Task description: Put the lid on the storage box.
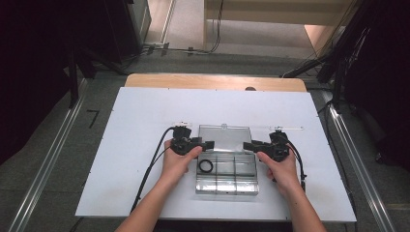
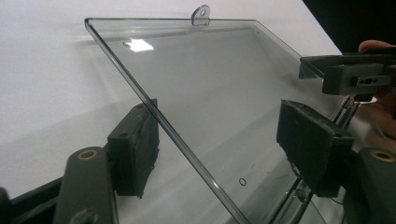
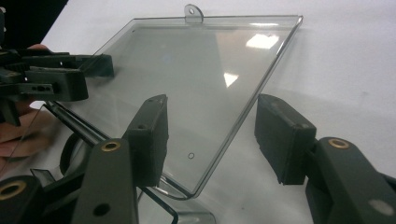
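White table (image 1: pixel 135 125) bears a clear box (image 1: pixel 226 182), black ring (image 1: pixel 206 166) inside; both tools gape astride its raised lid (image 1: pixel 225 137).

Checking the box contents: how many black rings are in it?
1: a black rubber ring in the left front compartment of the clear plastic box; glare may hide others.

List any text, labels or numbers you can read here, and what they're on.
None readable. The clear box lid, the clear compartment box, both grippers and the white table top carry no legible print. A dark angular floor mark isn't clearly a character.
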Demonstrator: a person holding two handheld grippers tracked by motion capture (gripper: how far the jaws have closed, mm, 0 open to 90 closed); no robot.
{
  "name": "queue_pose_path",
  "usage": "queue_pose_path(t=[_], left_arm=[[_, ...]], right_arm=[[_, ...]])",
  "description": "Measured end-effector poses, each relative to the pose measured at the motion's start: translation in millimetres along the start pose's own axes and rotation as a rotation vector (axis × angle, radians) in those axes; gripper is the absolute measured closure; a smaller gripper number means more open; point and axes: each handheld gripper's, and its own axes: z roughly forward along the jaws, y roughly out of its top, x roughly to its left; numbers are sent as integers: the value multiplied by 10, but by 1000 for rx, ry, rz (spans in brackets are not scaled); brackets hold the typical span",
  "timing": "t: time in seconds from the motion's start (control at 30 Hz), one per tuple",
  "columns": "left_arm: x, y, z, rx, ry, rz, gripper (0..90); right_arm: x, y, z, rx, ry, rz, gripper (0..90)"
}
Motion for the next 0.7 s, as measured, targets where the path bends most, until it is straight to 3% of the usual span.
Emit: queue_pose_path(t=[0.13, 0.7], left_arm=[[-14, 5, -14, -14, -13, 11, 364], [-55, 43, -157, -70, -31, 55, 547]], right_arm=[[2, 0, -2, 2, 32, 8, 461], [26, 7, -113, -49, 55, -22, 626]])
